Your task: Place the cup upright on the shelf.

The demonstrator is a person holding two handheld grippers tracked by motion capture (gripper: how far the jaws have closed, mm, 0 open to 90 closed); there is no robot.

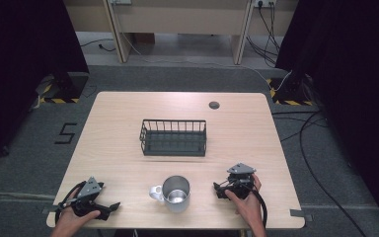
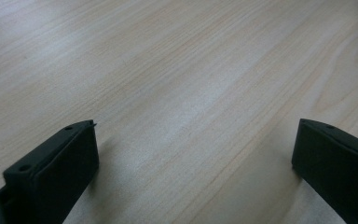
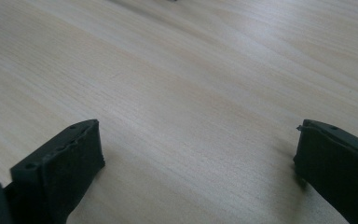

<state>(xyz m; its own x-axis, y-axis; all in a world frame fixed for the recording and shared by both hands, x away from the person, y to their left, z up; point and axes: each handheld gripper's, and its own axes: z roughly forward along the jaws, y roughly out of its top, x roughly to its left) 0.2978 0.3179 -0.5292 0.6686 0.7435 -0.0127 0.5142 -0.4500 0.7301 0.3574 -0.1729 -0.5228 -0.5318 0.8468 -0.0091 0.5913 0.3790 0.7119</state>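
Left gripper (image 1: pixel 109 207) low at the lower left of the high view, resting on the tabletop (image 1: pixel 113 123) close to its near edge, held by a hand (image 1: pixel 71 219) coming in from the bottom border, tips aimed toward the frame's centre. Jaws spread wide in the left gripper view (image 2: pixel 191 154), nothing between them but bare wood grain. Right gripper (image 1: pixel 218 190) at the lower right of the high view, also down on the tabletop, gripped by the other hand (image 1: pixel 246 202) with the forearm rising from the bottom edge; cable looping off behind it. Jaws likewise wide apart in the right gripper view (image 3: pixel 196 149), holding nothing, plain wood between and ahead.

Metal mug (image 1: pixel 174 194) at the lower centre of the high view, upright, mouth open upward, handle pointing to the frame's left, standing between the two grippers and apart from both; nearer the right one. Little tabletop left between the mug and the near edge; broad bare wood on either side and above it in frame.

Black wire basket (image 1: pixel 173 138) at the centre of the frame, above the mug, well apart from it, upright and empty. Small dark round cap (image 1: pixel 214 104) set into the tabletop near the far edge, upper right of the basket. Grey floor, cables and dark curtains around the table.
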